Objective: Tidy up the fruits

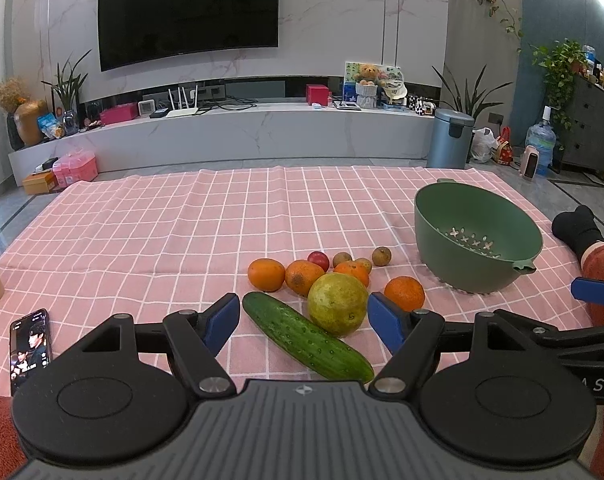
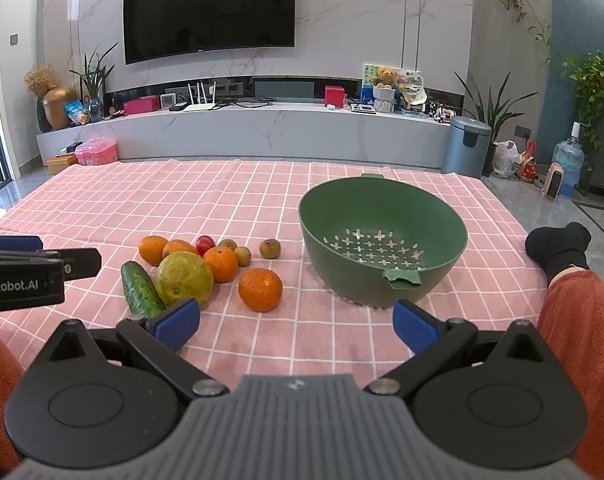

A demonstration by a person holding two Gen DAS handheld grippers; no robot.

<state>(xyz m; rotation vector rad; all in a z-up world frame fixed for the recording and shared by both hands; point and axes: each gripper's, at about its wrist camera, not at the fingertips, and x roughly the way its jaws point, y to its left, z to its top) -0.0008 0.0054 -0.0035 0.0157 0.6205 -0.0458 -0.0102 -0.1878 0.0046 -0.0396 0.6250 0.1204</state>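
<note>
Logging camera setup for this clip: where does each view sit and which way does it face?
Left wrist: on the open left claw, facing the green cucumber and yellow-green round fruit; right claw tip at the right edge.
Right wrist: on the open right claw, facing the green perforated colander bowl; red-sleeved limbs, black sock.
Shared: pink checked cloth, fruit, bowl.

In the right wrist view, the side of the left hand-held gripper (image 2: 41, 256) carries white lettering cut off by the picture's edge; what shows reads "enRobot.AI". In the left wrist view, the side of the right hand-held gripper (image 1: 596, 292) shows the white letters "A S" at the picture's right edge, the rest cut off. The phone (image 1: 30, 344) on the worktop has a lit screen with small writing, too small to read. No other text is legible.
</note>
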